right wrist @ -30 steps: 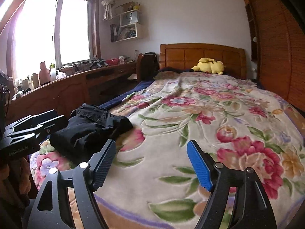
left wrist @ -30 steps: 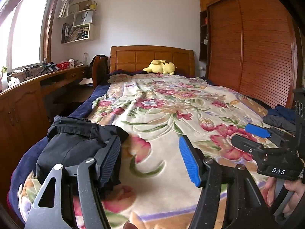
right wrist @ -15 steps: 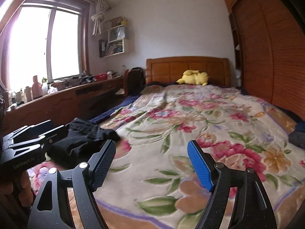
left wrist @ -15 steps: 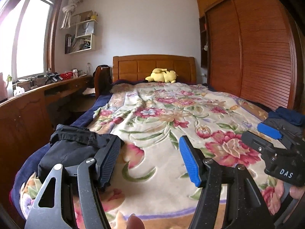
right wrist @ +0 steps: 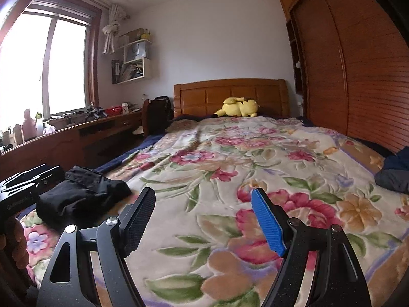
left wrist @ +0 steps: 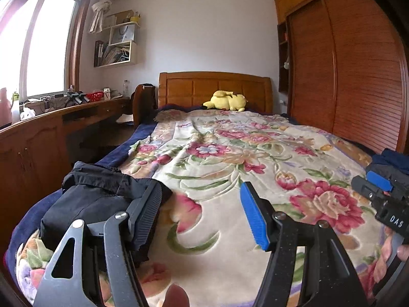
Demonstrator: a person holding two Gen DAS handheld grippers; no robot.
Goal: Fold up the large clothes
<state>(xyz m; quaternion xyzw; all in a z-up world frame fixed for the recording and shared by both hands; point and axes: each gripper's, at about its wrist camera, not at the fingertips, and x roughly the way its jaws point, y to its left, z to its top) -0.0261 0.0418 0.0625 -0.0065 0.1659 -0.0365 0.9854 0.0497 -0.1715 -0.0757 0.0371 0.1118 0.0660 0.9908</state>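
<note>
Looking along the left gripper [left wrist: 200, 216], the two fingers stand spread wide with nothing between them, held low over the foot of the bed [left wrist: 230, 153]. A black garment [left wrist: 97, 199] lies in a compact bundle at about 9 o'clock from the gripper, on the near left corner of the floral blanket [left wrist: 255, 148], and the dark left finger overlaps its edge in this view; whether it touches the cloth I cannot tell. At 3 o'clock the right gripper [left wrist: 378, 184] juts in, and behind it a pile of dark blue and grey clothes [left wrist: 393, 160] sits at the bed's right edge. The broad middle of the blanket lies bare, which suits it as a place to spread a big piece flat.

From the right wrist view, the right gripper [right wrist: 203, 220] is likewise released, fingers apart over bare blanket, holding nothing. The black garment [right wrist: 81, 194] rests at 10 o'clock, well apart from these fingers, with the left gripper [right wrist: 28, 186] just beside it. The blue and grey clothes [right wrist: 395, 170] lie at 2 o'clock.

The black bundle's tidy shape would fit either a piece already folded and set aside, or one merely heaped there awaiting its turn; these views do not settle which.
</note>
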